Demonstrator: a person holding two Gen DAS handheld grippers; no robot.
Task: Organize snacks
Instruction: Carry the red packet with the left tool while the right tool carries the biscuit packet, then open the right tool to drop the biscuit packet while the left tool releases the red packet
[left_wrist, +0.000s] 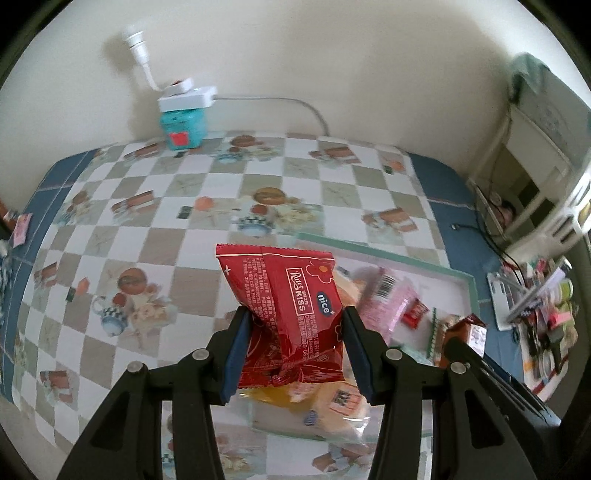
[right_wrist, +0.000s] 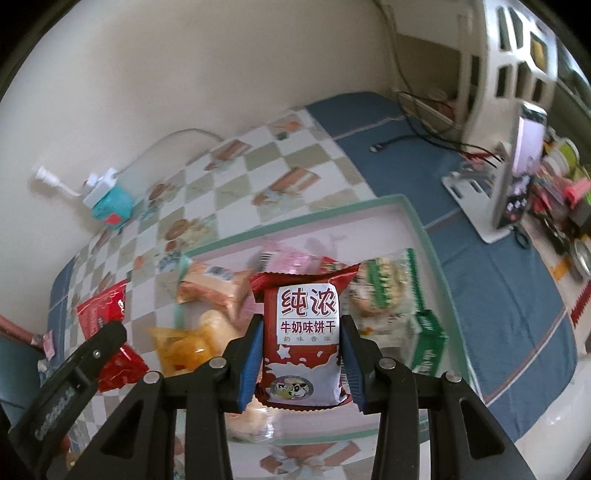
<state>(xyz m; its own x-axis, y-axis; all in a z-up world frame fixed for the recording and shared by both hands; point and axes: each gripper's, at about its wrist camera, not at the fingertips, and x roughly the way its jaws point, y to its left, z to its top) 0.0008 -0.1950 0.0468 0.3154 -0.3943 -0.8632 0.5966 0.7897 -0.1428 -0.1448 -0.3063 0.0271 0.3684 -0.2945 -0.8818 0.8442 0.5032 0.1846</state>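
Observation:
My left gripper (left_wrist: 293, 325) is shut on a red snack packet (left_wrist: 291, 295) with "nice" and "KISS" print, pinched at its middle and held above the table. My right gripper (right_wrist: 301, 328) is shut on a red-and-white milk biscuit packet (right_wrist: 304, 332), held upright over a white tray with a green rim (right_wrist: 413, 210). In the tray lie a pink packet (right_wrist: 291, 260), a green-edged cracker pack (right_wrist: 391, 291), an orange-beige bag (right_wrist: 214, 284) and a yellow bag (right_wrist: 181, 347). The same tray (left_wrist: 471, 280) shows behind the left packet. The left gripper (right_wrist: 74, 365) with its red packet appears at the lower left of the right wrist view.
A checked tablecloth with teapot prints (left_wrist: 184, 206) covers the table, blue at its borders. A teal box with a white power strip (left_wrist: 184, 118) stands by the wall. A white phone stand (right_wrist: 498, 192), cables and cluttered shelves (left_wrist: 546, 306) lie to the right.

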